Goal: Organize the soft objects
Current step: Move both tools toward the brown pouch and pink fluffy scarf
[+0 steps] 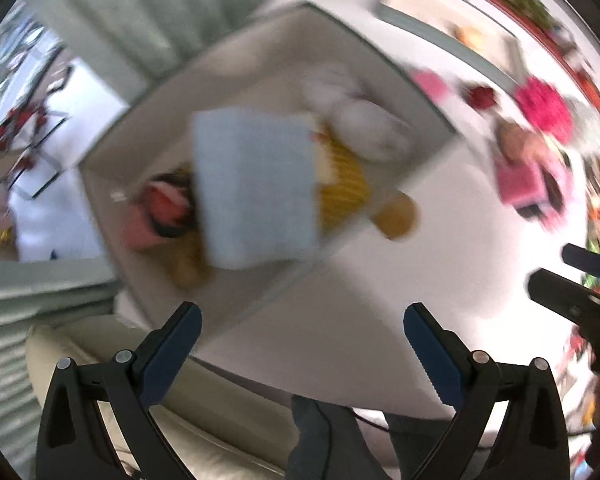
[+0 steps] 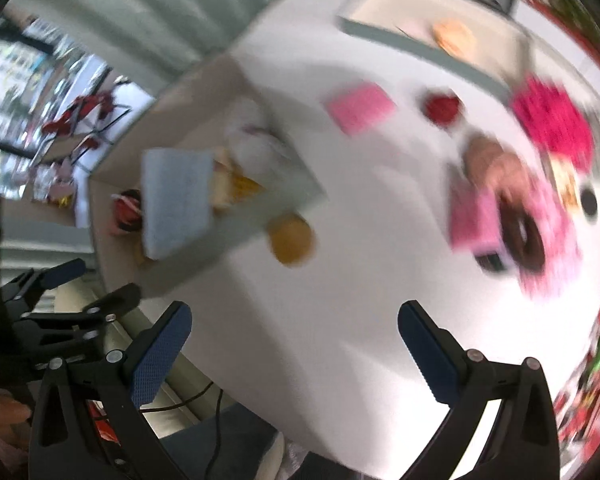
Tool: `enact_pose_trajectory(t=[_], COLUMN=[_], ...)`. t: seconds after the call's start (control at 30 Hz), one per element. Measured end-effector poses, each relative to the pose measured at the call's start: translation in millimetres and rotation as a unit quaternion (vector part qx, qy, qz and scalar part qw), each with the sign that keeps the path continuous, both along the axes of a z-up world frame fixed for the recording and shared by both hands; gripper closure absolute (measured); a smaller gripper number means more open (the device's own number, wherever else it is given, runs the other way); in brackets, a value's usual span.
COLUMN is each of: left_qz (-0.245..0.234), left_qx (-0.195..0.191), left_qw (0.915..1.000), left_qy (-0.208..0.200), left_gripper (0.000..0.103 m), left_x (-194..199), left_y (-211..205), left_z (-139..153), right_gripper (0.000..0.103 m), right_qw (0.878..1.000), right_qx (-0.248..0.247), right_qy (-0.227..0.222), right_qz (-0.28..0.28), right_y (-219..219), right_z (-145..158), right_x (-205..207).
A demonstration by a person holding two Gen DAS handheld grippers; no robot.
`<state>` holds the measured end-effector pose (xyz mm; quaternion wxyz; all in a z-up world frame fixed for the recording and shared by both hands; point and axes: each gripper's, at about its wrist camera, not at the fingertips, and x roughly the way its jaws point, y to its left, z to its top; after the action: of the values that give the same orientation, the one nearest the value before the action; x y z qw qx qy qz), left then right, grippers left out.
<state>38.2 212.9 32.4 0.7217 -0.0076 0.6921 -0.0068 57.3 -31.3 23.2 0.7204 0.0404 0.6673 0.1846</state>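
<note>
Both views are blurred. A beige tray (image 1: 140, 128) on the white table holds a pale blue sponge (image 1: 256, 184), a white plush (image 1: 360, 120), a yellow striped toy (image 1: 344, 184) and a red toy (image 1: 164, 208). My left gripper (image 1: 302, 340) is open and empty above the table's near edge, short of the tray. My right gripper (image 2: 294, 340) is open and empty over the table; the same tray (image 2: 204, 84) and blue sponge (image 2: 176, 200) lie to its upper left. A pink sponge (image 2: 360, 112), a red ball (image 2: 442, 108), a yellow round toy (image 2: 292, 238) and a donut (image 2: 524, 236) lie loose on the table.
A second tray (image 2: 384, 28) with an orange item (image 2: 454, 36) stands at the far side. A magenta fluffy thing (image 2: 556, 124) and pink items (image 2: 476, 220) lie at the right. A cream sofa (image 1: 228, 408) is below the table edge. The other gripper shows at the right edge (image 1: 580, 288).
</note>
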Motion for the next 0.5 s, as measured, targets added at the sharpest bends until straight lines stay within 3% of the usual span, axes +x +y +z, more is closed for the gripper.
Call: enact_pose_trajectory(t=[0.13,0.27,0.5], left_qz=[-0.025,0.010,0.108], left_qx=[-0.025,-0.042,0.009], left_qw=[0.9988,0.9956,0.9927], left_qy=[0.033,0.083,0.054], left_gripper=[0.002,0.002,0.002], left_x=[-7,-7,21], left_y=[-41,-61,-74], left_z=[-19,-58,-101], right_gripper=[0.000,0.000,0.000], right_qw=[0.998,0.991,0.986], right_qx=[-0.009,-0.017,-0.026], right_qy=[0.039,0.077,0.114], right_qz=[-0.057,-0.107,-0.121], right_y=[-49,-91,-116], right_z=[-29,-57,-82], right_x=[-16,-36,-64])
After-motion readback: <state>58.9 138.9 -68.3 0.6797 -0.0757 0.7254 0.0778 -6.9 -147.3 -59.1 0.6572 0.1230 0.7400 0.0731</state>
